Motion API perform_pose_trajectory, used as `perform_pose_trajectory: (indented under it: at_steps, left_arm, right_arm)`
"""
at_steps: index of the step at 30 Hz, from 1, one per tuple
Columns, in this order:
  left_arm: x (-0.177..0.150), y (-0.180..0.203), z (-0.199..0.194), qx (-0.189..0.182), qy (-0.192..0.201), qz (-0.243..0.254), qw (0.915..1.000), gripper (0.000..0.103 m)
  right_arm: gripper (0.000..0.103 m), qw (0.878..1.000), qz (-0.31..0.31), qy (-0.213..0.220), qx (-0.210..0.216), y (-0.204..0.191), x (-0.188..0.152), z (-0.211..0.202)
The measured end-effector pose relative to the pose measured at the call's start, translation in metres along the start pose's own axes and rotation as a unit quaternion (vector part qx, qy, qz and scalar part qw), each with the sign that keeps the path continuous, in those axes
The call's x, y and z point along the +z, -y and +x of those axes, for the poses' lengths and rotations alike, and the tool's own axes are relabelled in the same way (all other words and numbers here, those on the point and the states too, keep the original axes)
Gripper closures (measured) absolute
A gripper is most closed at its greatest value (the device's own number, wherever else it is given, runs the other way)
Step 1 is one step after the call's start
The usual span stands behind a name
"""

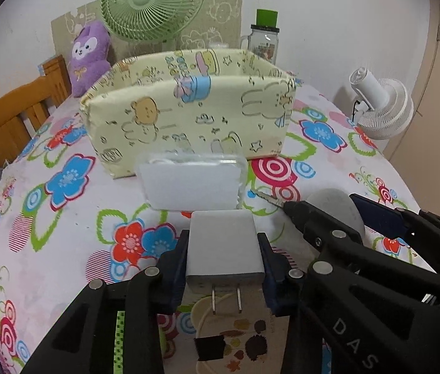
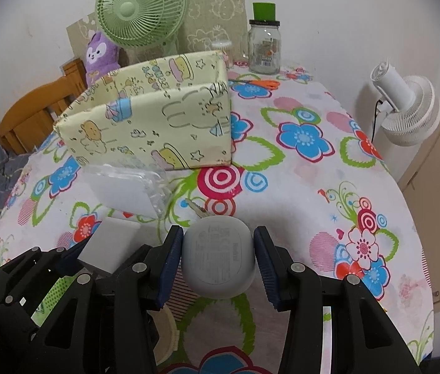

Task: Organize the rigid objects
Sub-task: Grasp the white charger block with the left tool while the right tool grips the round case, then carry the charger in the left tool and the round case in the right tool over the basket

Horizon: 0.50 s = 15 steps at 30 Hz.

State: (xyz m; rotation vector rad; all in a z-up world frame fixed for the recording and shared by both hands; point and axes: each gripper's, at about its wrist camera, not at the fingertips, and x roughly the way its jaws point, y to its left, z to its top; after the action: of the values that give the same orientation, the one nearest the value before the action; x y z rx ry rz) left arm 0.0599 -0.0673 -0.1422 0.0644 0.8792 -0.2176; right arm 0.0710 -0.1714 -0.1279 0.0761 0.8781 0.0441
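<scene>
Two grips set | left gripper (image 1: 223, 251) jaws clamp white charger (image 1: 224, 244), prongs rearward | right gripper (image 2: 219, 260) jaws pinch grey earbud case (image 2: 219, 258) | both above desk (image 2: 297, 187), yellow box (image 1: 188, 112) ahead, likely destination

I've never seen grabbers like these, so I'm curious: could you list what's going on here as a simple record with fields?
Setting: table under a floral tablecloth
Left gripper: shut on a white square wall charger, prongs facing the camera
Right gripper: shut on a rounded grey earbud case
Likely destination: open pale yellow cartoon-print fabric box
In front of box: clear plastic case with a white insert
Background: green desk fan, purple plush toy, glass jar with green lid, white fan
</scene>
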Motion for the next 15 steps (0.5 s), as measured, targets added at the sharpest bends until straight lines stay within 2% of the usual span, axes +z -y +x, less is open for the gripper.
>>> perform_pose_trajectory:
  at_steps: [15]
  left_arm:
    - [0.02, -0.017, -0.045, 0.009, 0.035, -0.004, 0.9993, 0.062]
  right_arm:
    - [0.053, 0.999, -0.011, 0.035, 0.009, -0.025, 0.023, -0.04]
